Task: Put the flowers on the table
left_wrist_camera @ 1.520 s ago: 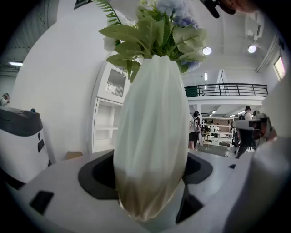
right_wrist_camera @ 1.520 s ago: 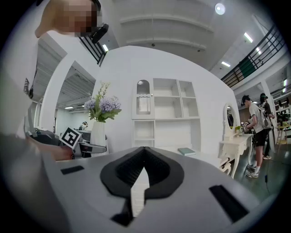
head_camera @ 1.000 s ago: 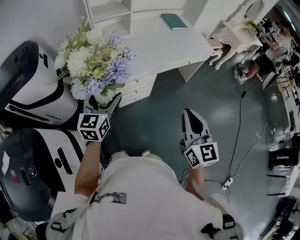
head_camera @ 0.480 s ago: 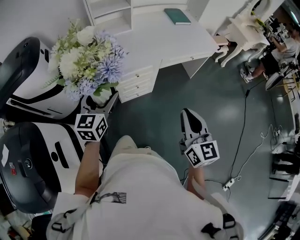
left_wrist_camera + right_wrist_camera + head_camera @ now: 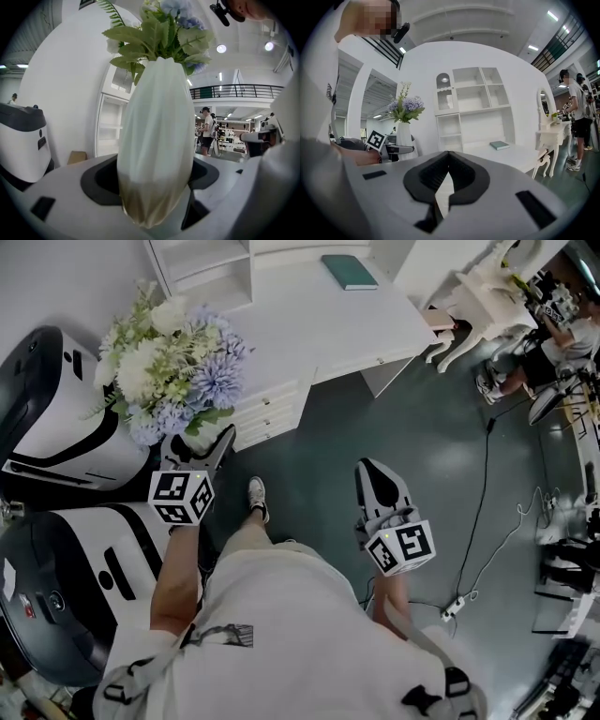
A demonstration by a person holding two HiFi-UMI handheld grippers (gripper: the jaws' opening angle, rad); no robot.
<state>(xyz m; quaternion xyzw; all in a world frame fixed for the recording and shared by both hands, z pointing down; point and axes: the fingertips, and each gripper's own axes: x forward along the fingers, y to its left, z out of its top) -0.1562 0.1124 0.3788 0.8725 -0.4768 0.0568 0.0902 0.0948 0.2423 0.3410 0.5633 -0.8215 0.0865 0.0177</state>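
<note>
Two grippers face the white table (image 5: 319, 320), and only one has work. The left gripper (image 5: 206, 439) is clamped on the lower body of a white vase (image 5: 157, 140), its jaws spread wide around it, so the flowers (image 5: 173, 357) ride above the grip with nothing pressing on the stems or blooms. The vase stands upright between the jaws, which I judge is deliberate: taken low and kept vertical, it can be set straight down on its base.

The flowers are not yet on the table. They hang in the air off its left front corner, beside the drawers (image 5: 272, 409) under that end, and over no part of the top.

The right gripper (image 5: 373, 470) is clenched on nothing, its jaws closed tip to tip. It hovers in front of the table, out over the floor, probably kept clear as a spare.

The table's top is bare except for a green book (image 5: 349, 271) near its back edge, so the near part looks free for the vase.
</note>
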